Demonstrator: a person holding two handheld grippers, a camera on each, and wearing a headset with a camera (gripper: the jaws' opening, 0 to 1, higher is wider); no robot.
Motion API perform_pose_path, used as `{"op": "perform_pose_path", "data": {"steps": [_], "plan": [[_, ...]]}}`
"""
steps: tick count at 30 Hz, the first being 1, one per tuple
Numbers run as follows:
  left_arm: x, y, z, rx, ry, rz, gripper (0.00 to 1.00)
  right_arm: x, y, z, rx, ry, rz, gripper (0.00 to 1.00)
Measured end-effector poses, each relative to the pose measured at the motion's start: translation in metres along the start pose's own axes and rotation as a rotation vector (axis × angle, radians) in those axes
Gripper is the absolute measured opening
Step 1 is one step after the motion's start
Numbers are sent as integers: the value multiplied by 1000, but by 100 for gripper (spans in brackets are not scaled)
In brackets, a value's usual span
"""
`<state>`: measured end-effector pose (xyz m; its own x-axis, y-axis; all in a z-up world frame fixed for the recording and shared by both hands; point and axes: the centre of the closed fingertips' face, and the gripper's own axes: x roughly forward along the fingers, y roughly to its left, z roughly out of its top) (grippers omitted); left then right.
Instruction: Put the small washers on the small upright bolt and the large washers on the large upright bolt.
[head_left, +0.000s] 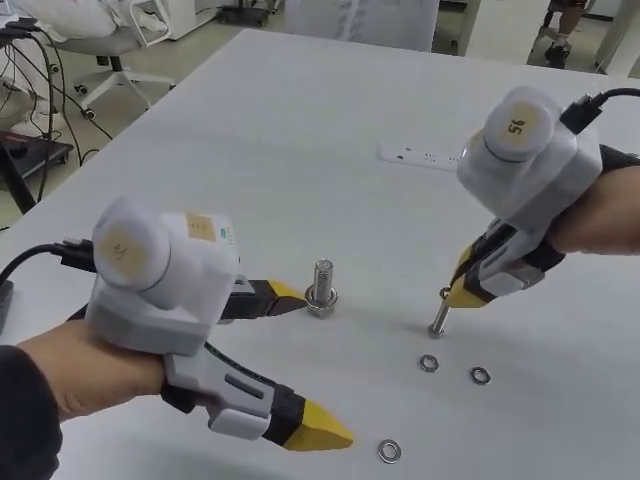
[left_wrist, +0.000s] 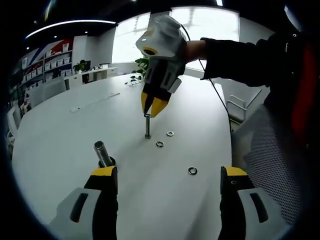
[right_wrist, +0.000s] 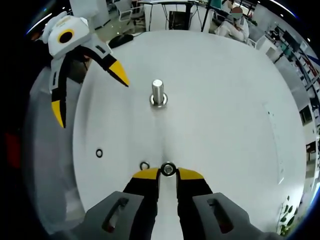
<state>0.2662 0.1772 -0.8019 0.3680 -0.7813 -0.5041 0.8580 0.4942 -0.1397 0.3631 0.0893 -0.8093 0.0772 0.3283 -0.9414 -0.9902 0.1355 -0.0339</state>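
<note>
The right gripper (right_wrist: 168, 173) pinches a small washer (right_wrist: 168, 169) atop the small upright bolt (head_left: 438, 320), while the left gripper (left_wrist: 168, 171), jaws spread and empty, sits beside the large upright bolt (head_left: 322, 285), with loose washers (head_left: 429, 363) on the white table (head_left: 300, 150).

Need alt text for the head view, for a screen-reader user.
The right gripper holds a small washer at the top of the small upright bolt on a white table. The left gripper is open beside the large upright bolt, and three loose washers lie nearer the camera.
</note>
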Motion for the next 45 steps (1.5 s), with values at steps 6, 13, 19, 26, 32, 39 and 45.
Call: {"op": "perform_pose_path", "data": {"steps": [6, 13, 19, 26, 32, 39, 45], "plan": [[-1, 1, -1, -3, -1, 3, 84, 3, -1, -2, 1, 6, 5, 14], [-2, 2, -2, -7, -1, 6, 84, 7, 0, -2, 6, 7, 10, 14], [-3, 3, -2, -9, -1, 7, 84, 14, 0, -4, 5, 15, 11, 14], [-3, 4, -1, -12, -3, 11, 84, 24, -1, -7, 16, 13, 19, 14], [-3, 6, 0, -13, -4, 15, 84, 36, 0, -10, 20, 13, 25, 14], [-3, 4, -2, -14, 1, 13, 84, 46, 1, -16, 34, 8, 25, 14], [-3, 4, -3, -13, 5, 14, 84, 51, 1, -18, 39, 0, 23, 14]]}}
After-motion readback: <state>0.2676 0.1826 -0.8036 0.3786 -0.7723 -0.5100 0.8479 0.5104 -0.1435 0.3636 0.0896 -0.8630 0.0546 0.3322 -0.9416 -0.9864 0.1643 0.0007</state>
